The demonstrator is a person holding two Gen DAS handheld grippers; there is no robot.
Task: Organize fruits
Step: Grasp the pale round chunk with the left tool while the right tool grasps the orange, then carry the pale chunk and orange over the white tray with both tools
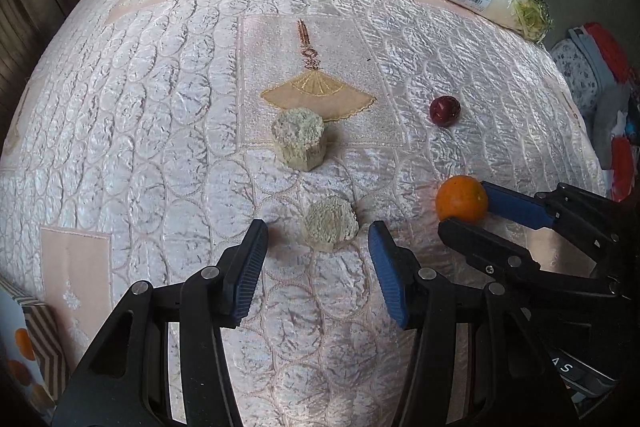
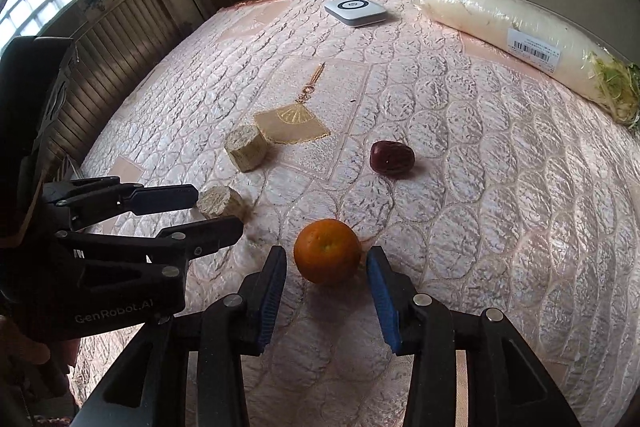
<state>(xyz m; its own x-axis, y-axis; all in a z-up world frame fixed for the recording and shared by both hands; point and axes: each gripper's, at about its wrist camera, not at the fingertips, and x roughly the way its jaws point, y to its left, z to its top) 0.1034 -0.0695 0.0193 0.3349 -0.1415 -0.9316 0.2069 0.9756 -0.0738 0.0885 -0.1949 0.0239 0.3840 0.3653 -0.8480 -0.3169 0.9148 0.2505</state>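
An orange [image 2: 327, 251] lies on the pink quilted cloth between the open fingers of my right gripper [image 2: 326, 255]; the pads stand beside it, and contact is unclear. It also shows in the left wrist view [image 1: 461, 199], with the right gripper [image 1: 466, 209] around it. A dark red date [image 2: 391, 159] lies farther back; it also shows in the left wrist view [image 1: 444, 110]. My left gripper [image 1: 318, 231] is open, its fingers on either side of a small beige fibrous chunk [image 1: 330, 229]. A larger beige chunk [image 1: 299, 139] sits behind it.
A wrapped white radish [image 2: 528, 43] lies along the far right edge. A flat white-grey device [image 2: 355, 10] sits at the far edge. A patterned box [image 1: 28, 343] is at the left. Clothes [image 1: 600, 75] lie off the right side.
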